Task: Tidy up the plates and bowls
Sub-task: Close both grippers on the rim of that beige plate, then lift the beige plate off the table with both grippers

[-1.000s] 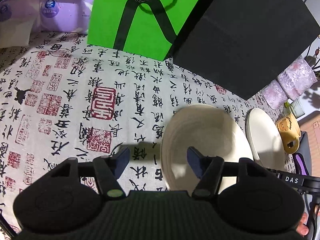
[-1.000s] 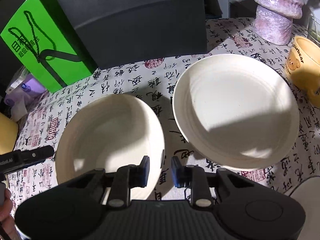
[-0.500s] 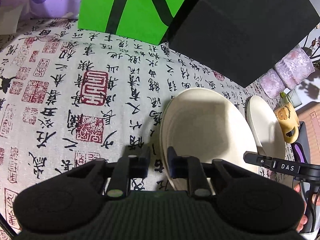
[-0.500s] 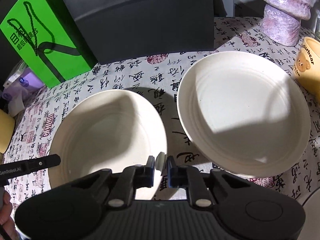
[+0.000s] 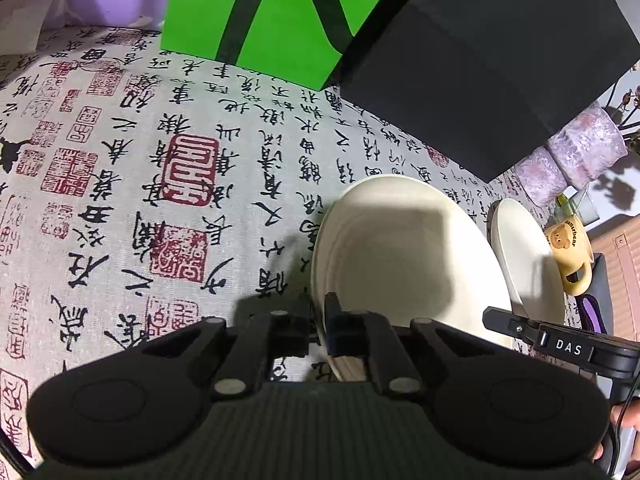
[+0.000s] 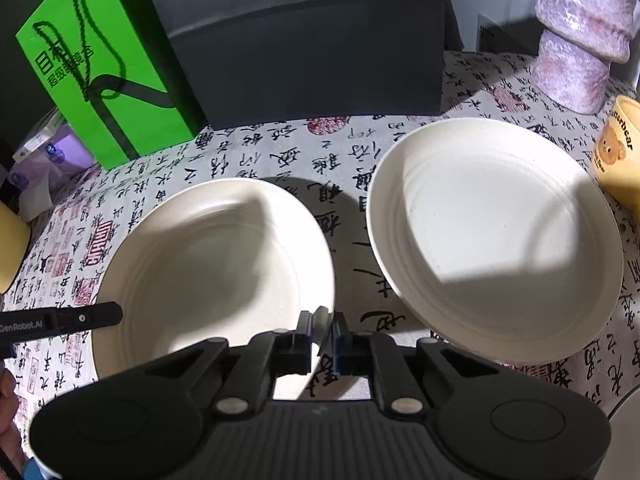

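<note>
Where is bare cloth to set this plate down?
Widest free patch: the tablecloth left of the held plate, below the green bag. Crowded to the right: second plate, yellow mug, purple vase.

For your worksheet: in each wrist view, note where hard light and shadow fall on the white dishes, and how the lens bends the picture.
Left wrist view: a sharp-edged shadow crosses the near plate; the tablecloth bulges, fisheye-curved. Right wrist view: a bright sun patch lights the far plate, with hard shadow on its lower part; the black box leans and bows.
</note>
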Tool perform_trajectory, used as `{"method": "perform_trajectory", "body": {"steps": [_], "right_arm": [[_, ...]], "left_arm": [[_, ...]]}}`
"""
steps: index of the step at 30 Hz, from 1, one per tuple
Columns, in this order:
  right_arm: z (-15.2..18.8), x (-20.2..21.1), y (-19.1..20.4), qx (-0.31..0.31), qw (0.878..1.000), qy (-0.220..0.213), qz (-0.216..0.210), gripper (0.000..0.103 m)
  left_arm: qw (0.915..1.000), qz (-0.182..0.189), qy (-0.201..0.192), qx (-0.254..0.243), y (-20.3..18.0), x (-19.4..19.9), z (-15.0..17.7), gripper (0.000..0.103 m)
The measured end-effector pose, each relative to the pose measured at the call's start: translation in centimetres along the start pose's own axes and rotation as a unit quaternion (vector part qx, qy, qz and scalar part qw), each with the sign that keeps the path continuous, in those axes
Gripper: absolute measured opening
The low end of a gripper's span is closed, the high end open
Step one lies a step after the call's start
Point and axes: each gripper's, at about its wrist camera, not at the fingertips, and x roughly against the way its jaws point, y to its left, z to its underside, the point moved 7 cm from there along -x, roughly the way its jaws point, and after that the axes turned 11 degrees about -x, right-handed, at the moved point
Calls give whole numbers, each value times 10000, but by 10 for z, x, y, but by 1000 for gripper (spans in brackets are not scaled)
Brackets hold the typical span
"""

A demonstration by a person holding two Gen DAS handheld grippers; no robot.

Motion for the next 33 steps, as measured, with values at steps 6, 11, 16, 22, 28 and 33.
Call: {"method": "perform_trajectory", "body": {"steps": [6,11,16,22,28,33], "right_arm": [[3,2,4,107,9999,-71,-5,9],[4,3,6,99,9998,-106,-100,9],[3,4,8,134,9996,-198,-150,9],[2,5,8,119,9994,-237,-222,9],[2,11,11,101,9990,-357,-257,9],[-1,19,14,123,9984,-489,-272,9]], "left_arm": [[10000,-48,-16,65,1,3,1,7],[9999,-68,-75,108,3,6,0,7],[9998,-97,-147,119,2,8,-2,7],[9996,-79,-213,162,2,11,-4,7],[9991,-89,-389,145,-1,21,-7,7],[9985,23,-523,147,-4,31,-10,7]]}}
